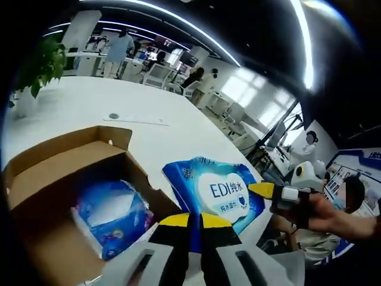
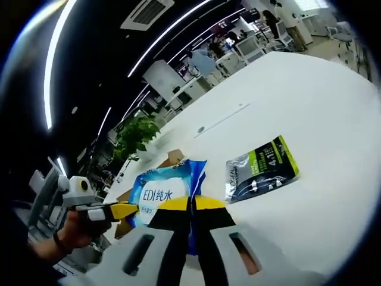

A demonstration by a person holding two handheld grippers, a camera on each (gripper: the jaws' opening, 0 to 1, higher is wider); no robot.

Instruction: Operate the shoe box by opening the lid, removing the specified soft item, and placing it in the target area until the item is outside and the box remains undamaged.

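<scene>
Left gripper view, left to right: cardboard shoe box [image 1: 56, 179] sits open on the white desk [image 1: 89, 104], flaps up, a blue soft pack [image 1: 113, 217] lying inside it. Just right of the box, the blue-and-white wipes pack [image 1: 214, 190] is lifted off the desk, outside the box. The left gripper [image 1: 194, 221] has its yellow-tipped jaws pinched together on the pack's near edge. The right gripper [image 1: 265, 190] comes in from the right, its yellow tip touching the pack's right side, a hand [image 1: 333, 214] behind it.

Right gripper view, left to right: the left gripper [image 2: 122, 210] reaches in from the left, held by a hand [image 2: 74, 229], tip against the wipes pack [image 2: 164, 190]. The right gripper [image 2: 191, 205] has its jaws closed on the pack's lower edge, pack standing right above the tips. The box [image 2: 172, 158] peeks out behind the pack. A black-and-green pouch [image 2: 262, 170] lies flat on the desk [image 2: 309, 95] to the right, apart from the pack.
</scene>
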